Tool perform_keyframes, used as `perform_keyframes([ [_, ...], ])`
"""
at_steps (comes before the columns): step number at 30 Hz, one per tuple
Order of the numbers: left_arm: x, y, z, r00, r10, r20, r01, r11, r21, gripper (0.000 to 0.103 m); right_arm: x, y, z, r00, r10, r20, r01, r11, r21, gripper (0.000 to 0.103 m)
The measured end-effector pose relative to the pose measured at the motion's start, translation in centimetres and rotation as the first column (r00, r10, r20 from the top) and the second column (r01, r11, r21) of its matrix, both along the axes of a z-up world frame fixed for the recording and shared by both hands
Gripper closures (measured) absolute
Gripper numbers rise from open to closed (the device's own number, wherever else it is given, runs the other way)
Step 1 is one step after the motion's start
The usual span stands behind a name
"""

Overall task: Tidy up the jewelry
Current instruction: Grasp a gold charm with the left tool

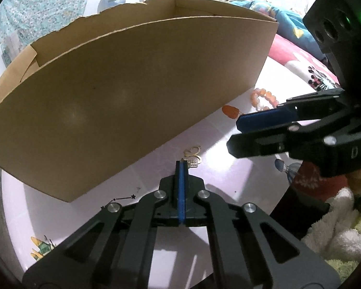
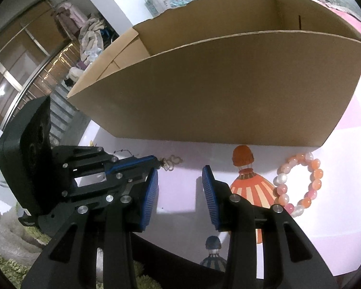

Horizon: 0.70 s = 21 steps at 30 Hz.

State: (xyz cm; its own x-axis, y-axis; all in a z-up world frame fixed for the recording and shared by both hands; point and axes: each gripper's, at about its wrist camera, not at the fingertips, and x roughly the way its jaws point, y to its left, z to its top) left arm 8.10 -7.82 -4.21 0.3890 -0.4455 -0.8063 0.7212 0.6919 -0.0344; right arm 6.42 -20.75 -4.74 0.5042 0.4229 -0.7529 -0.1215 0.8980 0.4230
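The left gripper (image 1: 181, 163) is pinching a gold filigree earring (image 1: 192, 157) on the glossy table (image 1: 204, 132) beside the corrugated cardboard box (image 1: 132, 91). The right gripper (image 2: 179, 187), lettered "DA", is hovering spread near the orange-and-white bead bracelet (image 2: 298, 184).

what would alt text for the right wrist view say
The open right gripper hovers over a table before a cardboard box, a beaded bracelet to its right. The shut left gripper meets a small gold piece.

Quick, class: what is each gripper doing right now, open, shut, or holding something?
Left gripper: shut, its tips at a small gold earring on the table; whether it grips it cannot be told.
Right gripper: open, holding nothing.
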Motion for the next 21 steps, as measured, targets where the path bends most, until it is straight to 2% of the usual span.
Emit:
perform_keyframes([
  [10,-0.7,2.3,0.5,0.998,0.062,-0.019,-0.062,0.998,0.007,0.103,0.3,-0.1,0.1,1.000,0.011,-0.001,-0.011,1.000,-0.011,0.065],
  [14,-0.5,3.0,1.1,0.998,0.064,-0.027,-0.065,0.997,-0.040,0.103,0.9,0.1,-0.1,1.000,0.021,-0.007,-0.021,1.000,0.003,0.065],
  [15,-0.3,2.9,1.2,0.998,0.058,-0.035,-0.060,0.997,-0.054,0.102,1.1,0.2,-0.1,1.000,0.022,-0.009,-0.022,1.000,0.004,0.065],
  [18,0.2,2.3,1.0,0.998,0.046,-0.036,-0.048,0.997,-0.057,0.084,1.3,0.3,-0.3,1.000,0.021,-0.012,-0.021,1.000,-0.005,0.065],
  [21,0.6,1.1,0.7,0.999,0.009,-0.035,-0.011,0.999,-0.045,0.083,1.4,0.0,-0.2,1.000,0.010,-0.009,-0.010,1.000,0.000,0.065],
])
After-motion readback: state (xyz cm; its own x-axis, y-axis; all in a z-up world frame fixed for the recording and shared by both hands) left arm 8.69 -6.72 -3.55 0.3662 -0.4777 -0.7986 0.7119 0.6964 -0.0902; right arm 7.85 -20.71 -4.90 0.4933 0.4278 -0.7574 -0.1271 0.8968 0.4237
